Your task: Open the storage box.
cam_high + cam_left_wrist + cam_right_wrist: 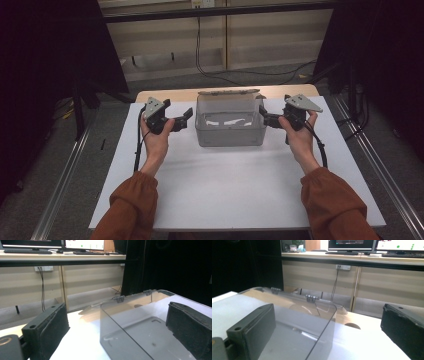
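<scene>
Grey floor with metal rails surrounds the desk (240,190), whose white top is bare at the near side; a pale cabinet wall with dangling cables stands behind; a clear plastic box (230,131) sits at the far middle; the left hand-held gripper (181,121) and right hand-held gripper (265,117) flank it, both spread wide, each straddling a side wall.

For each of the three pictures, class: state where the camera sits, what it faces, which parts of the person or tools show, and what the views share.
High view: above the table, looking down; forearms, left hand-held gripper and right hand-held gripper.
Left gripper view: on that gripper, jaws straddling the clear box wall.
Right gripper view: on that gripper, likewise.
Shared: the box, its hinges.
</scene>
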`<state>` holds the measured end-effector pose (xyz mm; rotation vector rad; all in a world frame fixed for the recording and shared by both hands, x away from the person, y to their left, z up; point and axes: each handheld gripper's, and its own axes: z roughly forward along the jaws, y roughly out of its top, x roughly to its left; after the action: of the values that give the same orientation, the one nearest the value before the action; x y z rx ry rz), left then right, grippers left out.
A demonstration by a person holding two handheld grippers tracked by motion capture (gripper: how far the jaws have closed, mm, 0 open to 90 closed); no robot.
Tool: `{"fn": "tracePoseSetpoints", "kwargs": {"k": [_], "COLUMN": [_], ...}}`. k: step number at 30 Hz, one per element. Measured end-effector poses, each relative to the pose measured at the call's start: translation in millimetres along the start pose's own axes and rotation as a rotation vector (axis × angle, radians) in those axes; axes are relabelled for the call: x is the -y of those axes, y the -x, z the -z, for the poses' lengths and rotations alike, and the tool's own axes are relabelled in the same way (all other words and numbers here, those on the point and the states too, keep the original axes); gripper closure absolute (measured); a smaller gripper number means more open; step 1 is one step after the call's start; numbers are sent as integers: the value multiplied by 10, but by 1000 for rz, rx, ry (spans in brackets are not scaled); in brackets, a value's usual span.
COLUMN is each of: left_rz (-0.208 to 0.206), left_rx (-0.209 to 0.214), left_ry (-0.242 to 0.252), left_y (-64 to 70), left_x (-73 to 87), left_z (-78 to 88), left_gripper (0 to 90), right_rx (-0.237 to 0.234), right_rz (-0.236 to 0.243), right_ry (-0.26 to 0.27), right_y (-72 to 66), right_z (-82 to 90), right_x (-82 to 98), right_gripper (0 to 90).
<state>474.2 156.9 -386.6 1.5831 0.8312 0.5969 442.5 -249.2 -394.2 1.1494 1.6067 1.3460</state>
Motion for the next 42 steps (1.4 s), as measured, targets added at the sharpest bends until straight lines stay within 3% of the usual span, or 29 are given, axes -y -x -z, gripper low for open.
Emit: {"fn": "tracePoseSetpoints", "kwargs": {"k": [3, 9, 13, 18, 22, 29, 33, 42], "left_rz": [17, 5, -1, 1, 12, 19, 12, 38], "left_rx": [-12, -24, -22, -51, -43, -40, -40, -41], "left_ry": [1, 1, 11, 30, 35, 35, 42, 51], "left_y": [20, 32, 77, 149, 189, 210, 236, 289], "left_x": [63, 119, 131, 185, 227, 300, 349, 444], "left_z": [81, 198, 283, 420, 521, 691, 781, 974], "left_gripper": [41, 41, 41, 40, 40, 34, 33, 32], "right_rx": [10, 41, 27, 38, 36, 45, 60, 68], "right_rz": [16, 15, 17, 8, -4, -6, 9, 3], "right_ry": [-3, -11, -14, 3, 1, 46, 41, 46], "right_y": [13, 21, -4, 4, 8, -9, -3, -14], "right_z": [65, 213, 324, 463, 567, 759, 850, 1071], "right_x": [19, 49, 93, 158, 203, 163, 244, 371], "right_gripper": [0, 0, 0, 0, 0, 2, 2, 0]}}
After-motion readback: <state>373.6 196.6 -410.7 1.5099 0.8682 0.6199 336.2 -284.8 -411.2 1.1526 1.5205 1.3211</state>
